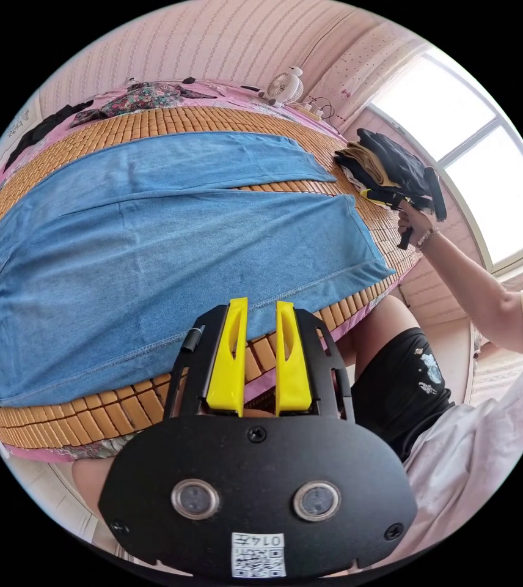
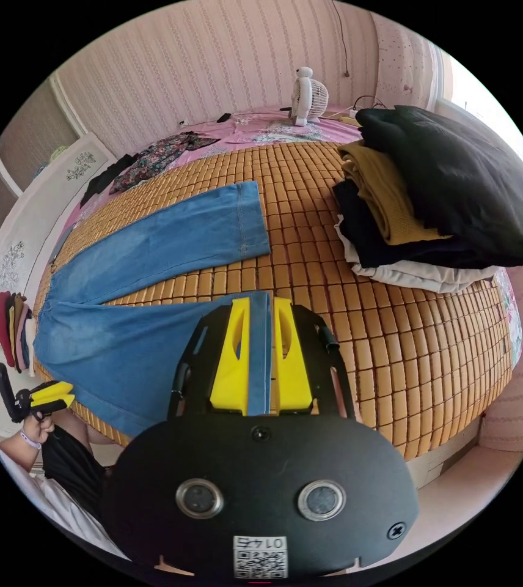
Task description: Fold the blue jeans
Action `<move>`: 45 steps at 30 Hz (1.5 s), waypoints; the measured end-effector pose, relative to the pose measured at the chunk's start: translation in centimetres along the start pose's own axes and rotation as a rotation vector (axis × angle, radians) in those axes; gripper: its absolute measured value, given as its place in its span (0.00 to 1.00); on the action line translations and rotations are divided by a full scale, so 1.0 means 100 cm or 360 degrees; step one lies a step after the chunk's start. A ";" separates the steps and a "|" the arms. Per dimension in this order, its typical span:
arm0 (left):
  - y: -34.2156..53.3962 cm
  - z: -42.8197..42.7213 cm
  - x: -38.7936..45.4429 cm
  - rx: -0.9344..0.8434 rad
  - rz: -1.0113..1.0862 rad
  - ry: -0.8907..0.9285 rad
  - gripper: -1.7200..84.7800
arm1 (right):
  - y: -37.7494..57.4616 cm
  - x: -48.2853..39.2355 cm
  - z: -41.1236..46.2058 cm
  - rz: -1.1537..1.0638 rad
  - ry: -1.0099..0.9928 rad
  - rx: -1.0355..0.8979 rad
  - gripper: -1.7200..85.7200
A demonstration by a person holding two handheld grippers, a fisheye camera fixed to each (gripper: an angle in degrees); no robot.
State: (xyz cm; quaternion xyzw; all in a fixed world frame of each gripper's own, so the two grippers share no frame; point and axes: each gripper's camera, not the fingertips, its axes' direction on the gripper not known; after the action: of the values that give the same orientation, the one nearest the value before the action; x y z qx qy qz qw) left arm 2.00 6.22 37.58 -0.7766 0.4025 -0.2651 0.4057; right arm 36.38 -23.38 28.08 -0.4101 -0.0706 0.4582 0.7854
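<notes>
On mat (image 2: 347, 318), jeans (image 1: 151, 244) are lying flat, legs apart, long axis running left to right. Left gripper (image 1: 260, 306) is hovering, jaws slightly parted, empty, beside near leg's edge. Right gripper (image 2: 260, 302) is sitting nearer: hem is showing between its narrowly parted jaws; grip unconfirmed

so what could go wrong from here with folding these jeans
1. The blue jeans lie with legs splayed in a V on the bamboo mat; folding now may leave them misaligned.
2. The right gripper sits at one leg's hem, close to the stack of folded clothes; a wide swing could topple it.
3. The left gripper hangs open past the bed's edge, so lifting one-handed may drag and wrinkle the denim.
</notes>
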 end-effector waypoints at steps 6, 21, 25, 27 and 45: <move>-0.018 0.029 0.025 -0.0012 0.0144 0.0003 0.11 | 0.093 -0.019 -0.040 -0.0153 -0.0074 -0.0289 0.11; -0.106 0.068 -0.022 0.0033 -0.0045 -0.0191 0.10 | 0.122 0.026 -0.062 0.0237 -0.0141 -0.0237 0.11; -0.114 0.095 -0.024 -0.0054 -0.0055 -0.0237 0.09 | 0.118 0.030 -0.049 0.0210 -0.0230 -0.0292 0.09; -0.109 0.100 -0.020 0.0005 -0.0045 -0.0310 0.08 | 0.119 0.028 -0.054 0.0130 -0.0175 -0.0255 0.08; -0.123 0.129 -0.011 -0.0003 -0.0067 -0.0239 0.08 | 0.163 0.053 -0.135 0.0141 -0.0403 -0.0240 0.03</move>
State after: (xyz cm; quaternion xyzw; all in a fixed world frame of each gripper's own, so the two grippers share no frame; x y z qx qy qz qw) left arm 15.93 16.80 41.04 -0.8029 0.3549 -0.2142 0.4284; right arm 35.22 -23.13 6.31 -0.4097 -0.1853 0.5339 0.7161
